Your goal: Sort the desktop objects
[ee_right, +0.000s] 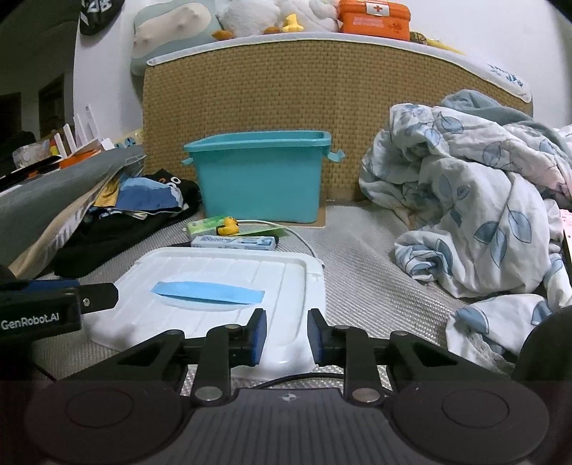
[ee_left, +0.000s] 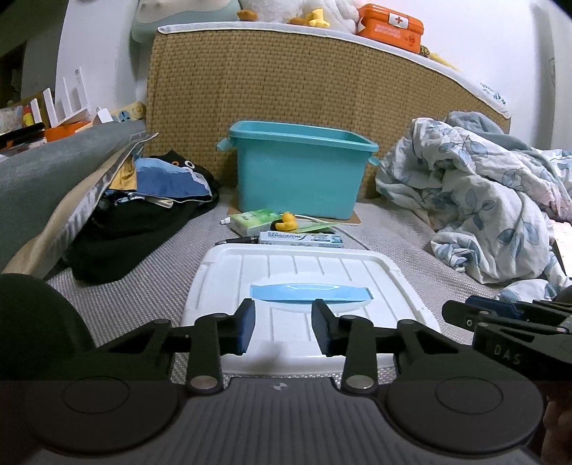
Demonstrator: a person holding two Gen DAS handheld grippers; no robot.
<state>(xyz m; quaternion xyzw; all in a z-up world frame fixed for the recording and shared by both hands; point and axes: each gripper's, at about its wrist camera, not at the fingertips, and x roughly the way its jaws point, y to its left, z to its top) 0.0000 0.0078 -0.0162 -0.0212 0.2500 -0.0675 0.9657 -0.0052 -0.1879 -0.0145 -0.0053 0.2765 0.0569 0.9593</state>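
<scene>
A teal plastic bin (ee_left: 300, 171) (ee_right: 259, 175) stands open against the woven headboard. In front of it lie a yellow rubber duck (ee_left: 287, 221) (ee_right: 228, 225), a green tissue pack (ee_left: 252, 220) (ee_right: 203, 225), a toothpaste box (ee_left: 302, 239) (ee_right: 234, 242) and a black pen (ee_left: 236, 241). Nearer lies the white lid (ee_left: 304, 272) (ee_right: 228, 272) with its blue handle (ee_left: 309, 291) (ee_right: 207, 291). My left gripper (ee_left: 283, 327) hovers open over the lid's near edge. Over the lid's near right corner, my right gripper (ee_right: 287, 334) is open and holds nothing.
A crumpled leaf-print blanket (ee_left: 475, 193) (ee_right: 472, 207) fills the right side. Dark clothes (ee_left: 143, 214) (ee_right: 118, 218) and a grey cushion (ee_left: 53, 168) lie at the left. A white cable (ee_right: 304, 239) runs beside the lid. An orange first-aid box (ee_left: 389, 23) sits on the headboard.
</scene>
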